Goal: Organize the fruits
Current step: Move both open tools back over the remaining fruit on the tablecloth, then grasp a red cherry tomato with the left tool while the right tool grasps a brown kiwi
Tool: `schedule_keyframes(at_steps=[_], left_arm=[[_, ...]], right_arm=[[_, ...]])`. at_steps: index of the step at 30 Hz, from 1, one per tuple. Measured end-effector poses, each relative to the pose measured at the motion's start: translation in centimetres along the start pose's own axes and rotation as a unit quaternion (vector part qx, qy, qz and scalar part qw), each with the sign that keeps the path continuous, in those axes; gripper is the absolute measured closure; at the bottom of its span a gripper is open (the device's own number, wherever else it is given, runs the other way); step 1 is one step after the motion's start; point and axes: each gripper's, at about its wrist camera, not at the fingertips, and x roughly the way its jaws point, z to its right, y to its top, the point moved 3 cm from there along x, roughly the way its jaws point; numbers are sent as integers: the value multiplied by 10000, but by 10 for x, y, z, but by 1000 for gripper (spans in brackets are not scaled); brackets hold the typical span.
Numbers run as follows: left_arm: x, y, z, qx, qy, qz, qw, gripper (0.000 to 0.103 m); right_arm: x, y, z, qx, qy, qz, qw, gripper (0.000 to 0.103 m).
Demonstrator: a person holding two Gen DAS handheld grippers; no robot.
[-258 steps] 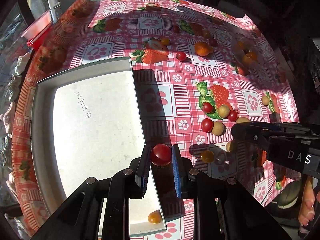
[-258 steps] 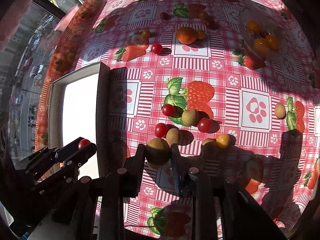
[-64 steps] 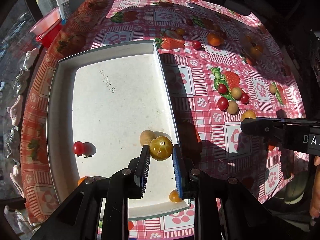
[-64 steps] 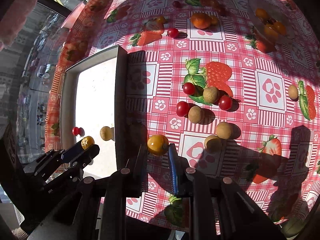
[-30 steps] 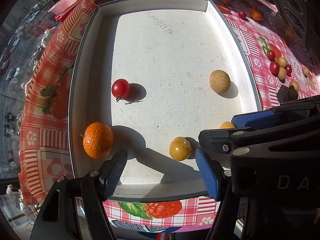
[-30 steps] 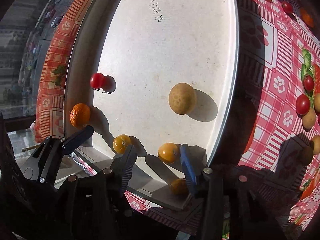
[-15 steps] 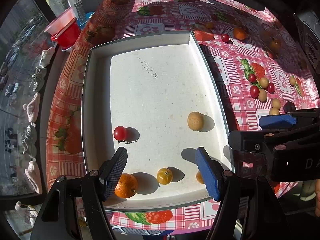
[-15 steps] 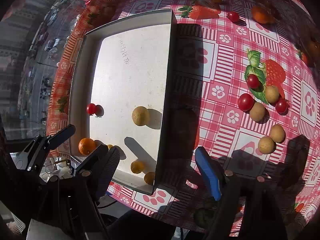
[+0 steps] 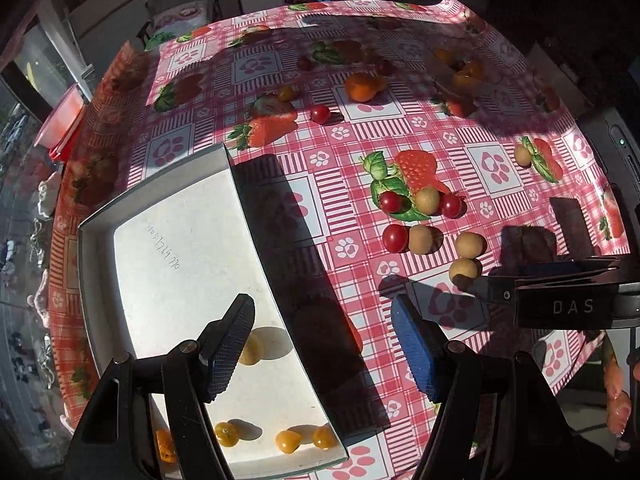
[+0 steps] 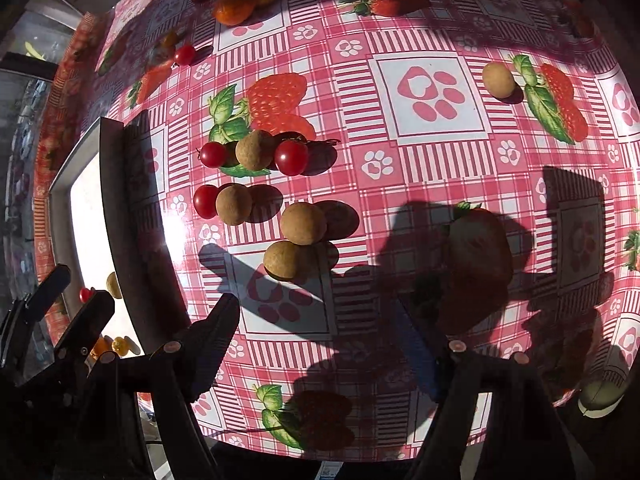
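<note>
A white tray (image 9: 96,248) lies at the table's left and holds several small yellow and orange fruits (image 9: 226,434) plus a tan one (image 9: 252,350). My left gripper (image 9: 324,344) is open and empty above the tray's right wall. My right gripper (image 10: 320,344) is open and empty above the cloth, just short of a cluster of tan longans (image 10: 302,224) and red cherry tomatoes (image 10: 291,158). The same cluster shows in the left wrist view (image 9: 420,238). The tray's edge (image 10: 116,208) shows at the left in the right wrist view.
The strawberry-print tablecloth (image 9: 492,164) also carries an orange (image 9: 360,86), a lone cherry tomato (image 9: 320,114), a lone longan (image 10: 498,80) and a clear bowl of orange fruit (image 9: 460,72) far back. A red container (image 9: 60,120) stands past the left edge.
Both grippers have swung right, away from the tray and toward the fruit cluster on the cloth. Both stay open and empty.
</note>
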Motion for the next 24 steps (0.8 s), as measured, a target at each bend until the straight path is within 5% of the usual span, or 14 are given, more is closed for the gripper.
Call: schedule_keyframes(at_steps=[14, 20, 24], left_arm=[[65, 24, 26, 262, -116, -413, 9987, 31], [76, 28, 30, 307, -95, -505, 9982, 31], [84, 35, 32, 325, -37, -556, 9979, 31]], right_arm=[[16, 28, -2, -2, 174, 51, 9998, 23], [27, 39, -8, -59, 394, -64, 9992, 45], [29, 49, -13, -116, 502, -98, 9986, 51]])
